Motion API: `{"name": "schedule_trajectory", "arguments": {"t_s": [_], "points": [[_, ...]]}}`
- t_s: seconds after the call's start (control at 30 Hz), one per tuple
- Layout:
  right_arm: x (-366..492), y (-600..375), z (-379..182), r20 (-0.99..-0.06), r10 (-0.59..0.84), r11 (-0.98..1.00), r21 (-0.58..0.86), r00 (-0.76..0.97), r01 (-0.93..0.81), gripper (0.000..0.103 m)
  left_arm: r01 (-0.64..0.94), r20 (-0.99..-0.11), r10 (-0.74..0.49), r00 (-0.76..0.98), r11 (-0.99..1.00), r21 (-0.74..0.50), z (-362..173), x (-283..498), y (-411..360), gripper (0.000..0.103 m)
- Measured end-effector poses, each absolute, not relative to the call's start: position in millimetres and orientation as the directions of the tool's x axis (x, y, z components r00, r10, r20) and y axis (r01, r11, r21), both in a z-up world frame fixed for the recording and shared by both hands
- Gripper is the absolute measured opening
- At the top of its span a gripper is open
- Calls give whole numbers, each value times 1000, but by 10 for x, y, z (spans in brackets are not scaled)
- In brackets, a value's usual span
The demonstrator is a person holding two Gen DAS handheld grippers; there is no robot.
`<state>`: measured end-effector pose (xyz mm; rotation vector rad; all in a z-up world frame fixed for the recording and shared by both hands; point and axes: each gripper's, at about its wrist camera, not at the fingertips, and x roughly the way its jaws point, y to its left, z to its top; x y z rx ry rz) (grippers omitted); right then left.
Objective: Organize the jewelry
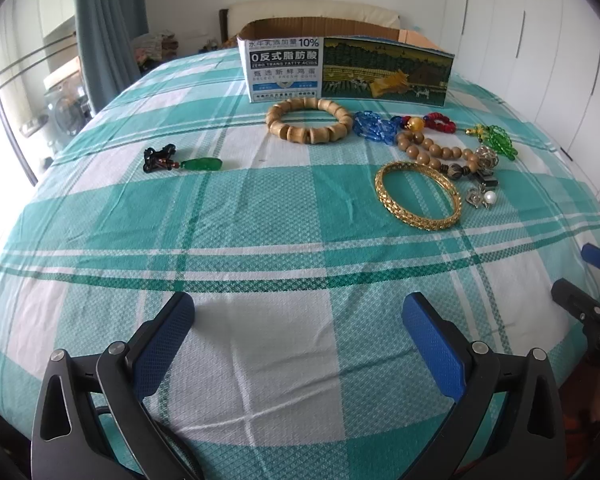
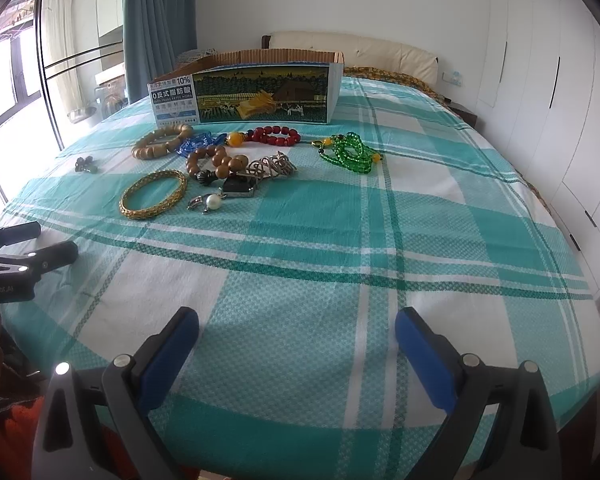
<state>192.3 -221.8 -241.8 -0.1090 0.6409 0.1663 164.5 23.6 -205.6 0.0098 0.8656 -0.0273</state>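
Observation:
Jewelry lies on the plaid bed in front of an open cardboard box (image 1: 346, 68) (image 2: 256, 92). I see a gold bangle (image 1: 418, 195) (image 2: 153, 194), a wooden bead bracelet (image 1: 309, 120) (image 2: 162, 141), a blue chain (image 1: 374, 127), red beads (image 2: 274, 136), green beads (image 2: 350, 152), a round-bead string (image 1: 432, 150) (image 2: 218, 162), a pearl brooch (image 1: 482, 196) (image 2: 208, 202) and a green pendant (image 1: 182, 162) (image 2: 85, 165). My left gripper (image 1: 298, 320) and right gripper (image 2: 297, 332) are open and empty, well short of the jewelry.
The teal plaid sheet (image 2: 340, 260) covers the bed. A headboard with pillows (image 2: 352, 48) is behind the box. White wardrobes (image 2: 548, 92) stand on the right; curtain and window (image 2: 156, 16) on the left. The other gripper shows at each view's edge (image 1: 592, 304) (image 2: 16, 256).

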Motion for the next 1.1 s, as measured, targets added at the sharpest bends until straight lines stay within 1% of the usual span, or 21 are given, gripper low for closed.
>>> {"name": "schedule_trajectory", "arguments": {"t_s": [0.1, 0.27, 0.43, 1.1], "points": [[1902, -2267, -2391, -599, 121, 985, -29, 792, -172, 100, 28, -762, -20, 648, 1000, -3, -2057, 1646, 237, 103], [1872, -2385, -2314, -566, 104, 991, -8, 818, -131, 100, 25, -762, -19, 647, 1000, -3, -2057, 1649, 236, 103], [1911, -2443, -2316, -571, 102, 993, 13, 814, -116, 100, 20, -764, -16, 645, 1000, -4, -2054, 1657, 236, 103], [2038, -2499, -2258, -569, 80, 996, 5, 818, -93, 100, 25, -775, -29, 631, 1000, -17, -2016, 1728, 225, 103]]}}
